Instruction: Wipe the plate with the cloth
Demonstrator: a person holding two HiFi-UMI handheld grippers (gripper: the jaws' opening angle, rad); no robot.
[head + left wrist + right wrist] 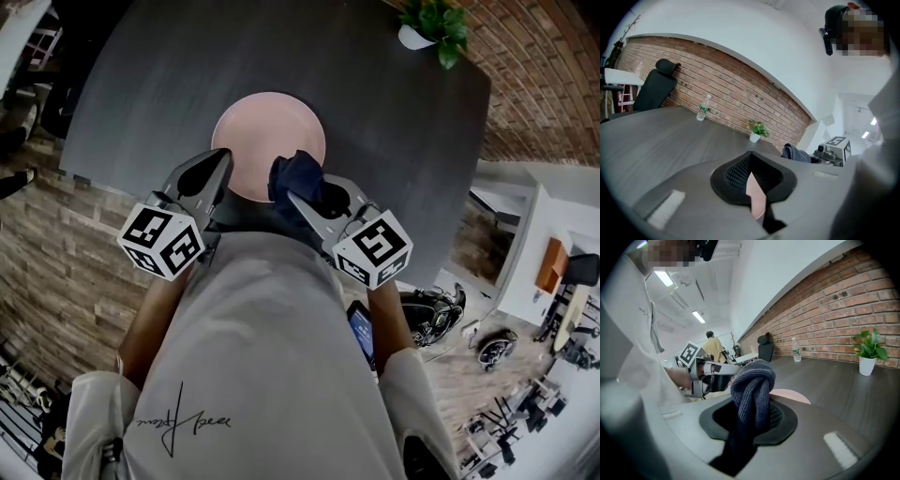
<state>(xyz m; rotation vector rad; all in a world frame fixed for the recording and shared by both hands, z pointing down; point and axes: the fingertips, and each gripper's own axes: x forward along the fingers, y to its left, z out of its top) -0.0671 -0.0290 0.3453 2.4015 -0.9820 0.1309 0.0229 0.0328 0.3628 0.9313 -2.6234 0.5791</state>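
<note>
A round pink plate [268, 139] lies on the dark grey table [375, 122], close to its near edge. My left gripper [221, 165] is shut on the plate's near-left rim; a pink sliver of the plate [756, 197] shows between its jaws in the left gripper view. My right gripper [298, 192] is shut on a bunched dark blue cloth [297, 175], held over the plate's near-right rim. In the right gripper view the cloth [752, 390] stands up out of the jaws, with the plate [791, 396] just behind it. Whether the cloth touches the plate is hidden.
A potted plant [433, 23] stands at the table's far right corner, and a water bottle [703, 108] at the far side by the brick wall. A black office chair [656, 86] is beyond the table. My torso fills the near side.
</note>
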